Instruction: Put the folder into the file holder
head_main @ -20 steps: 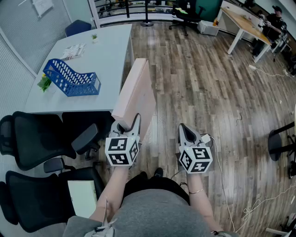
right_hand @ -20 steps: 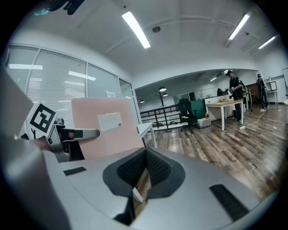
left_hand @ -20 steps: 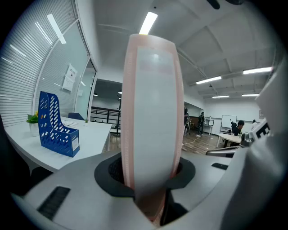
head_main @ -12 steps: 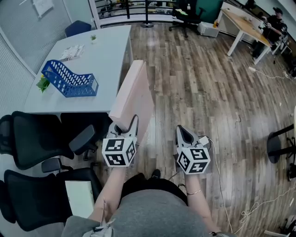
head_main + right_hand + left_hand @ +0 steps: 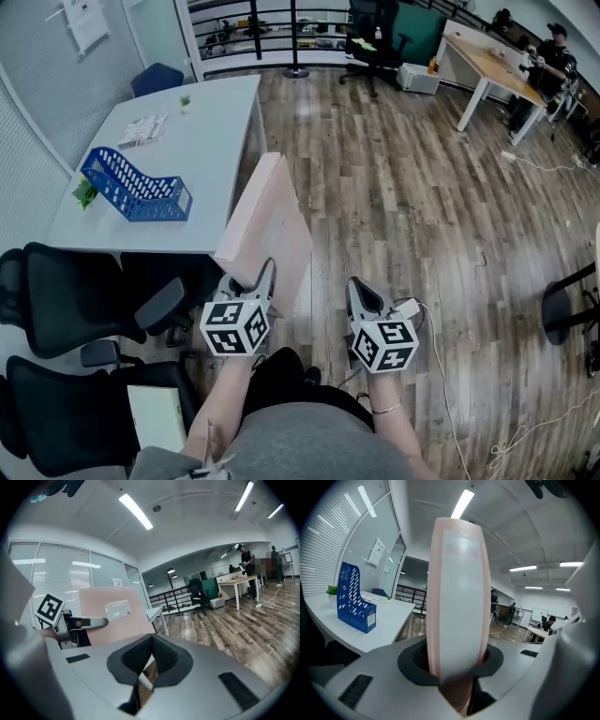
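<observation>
A pale pink folder (image 5: 270, 225) stands upright in the air in front of me, gripped by its near edge. My left gripper (image 5: 246, 277) is shut on it; in the left gripper view the folder's spine (image 5: 458, 597) rises edge-on from between the pads. The blue file holder (image 5: 131, 183) stands on the white table (image 5: 211, 141) at the far left, well beyond the folder; it also shows as the blue file holder (image 5: 354, 599) in the left gripper view. My right gripper (image 5: 361, 292) hangs shut and empty to the right, over the wooden floor. From the right gripper view the folder (image 5: 115, 613) shows side-on.
Black office chairs (image 5: 84, 300) crowd the table's near edge, below and left of the folder. A small green plant (image 5: 84, 192) sits beside the file holder, and papers (image 5: 145, 129) lie further back on the table. A wooden desk (image 5: 492, 56) with a person stands at the far right.
Both grippers have drifted down and toward me in the head view, the folder still upright in the left one. The table and file holder sit slightly lower in view.
</observation>
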Tool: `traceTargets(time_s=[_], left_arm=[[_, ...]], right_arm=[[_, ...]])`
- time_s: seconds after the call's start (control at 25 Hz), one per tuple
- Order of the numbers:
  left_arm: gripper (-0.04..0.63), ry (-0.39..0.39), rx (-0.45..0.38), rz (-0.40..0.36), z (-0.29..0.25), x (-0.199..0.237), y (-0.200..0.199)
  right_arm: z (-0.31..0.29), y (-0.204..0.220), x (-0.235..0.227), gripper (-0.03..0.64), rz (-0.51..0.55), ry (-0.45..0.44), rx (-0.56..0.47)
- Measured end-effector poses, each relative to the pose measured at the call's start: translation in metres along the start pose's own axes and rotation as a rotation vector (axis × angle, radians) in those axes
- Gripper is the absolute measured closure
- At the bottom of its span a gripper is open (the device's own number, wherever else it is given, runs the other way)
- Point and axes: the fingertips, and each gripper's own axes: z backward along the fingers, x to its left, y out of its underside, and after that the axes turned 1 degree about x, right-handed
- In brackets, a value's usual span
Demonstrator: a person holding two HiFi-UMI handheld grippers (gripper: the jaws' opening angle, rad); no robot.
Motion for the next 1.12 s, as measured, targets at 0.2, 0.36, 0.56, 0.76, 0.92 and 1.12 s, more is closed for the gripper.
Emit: traceTargets(time_s=[0.2,0.36,0.56,0.76,0.92,1.12], left_arm=[[0.440,0.007,0.003,0.027,-0.024,0.007,-0.008],[0.439,0.021,-0.016,0.050,-0.060,0.023,-0.023],[0.439,0.034,-0.029,0.082,-0.125,0.049,-0.046],[0.439,0.048,-0.039,0.077,-0.188,0.078,-0.085],[0.439,0.047,-0.058,0.066,-0.230,0.108,-0.119],[0.439,0.041,-0.072,0.068,-0.265,0.139,-0.143]], right_arm=[[-0.017,-0.006,-0.010,0.611,-0.022,-0.006,-0.003],[-0.051,-0.016,-0.021,0.611,-0.022,-0.003,-0.010],[-0.112,-0.040,-0.046,0.611,-0.012,0.008,0.004],[-0.184,-0.075,-0.062,0.611,-0.025,0.002,0.013],[-0.241,-0.096,-0.067,0.611,-0.036,-0.009,0.022],[-0.296,-0.114,-0.071,0.611,-0.041,-0.020,0.034]])
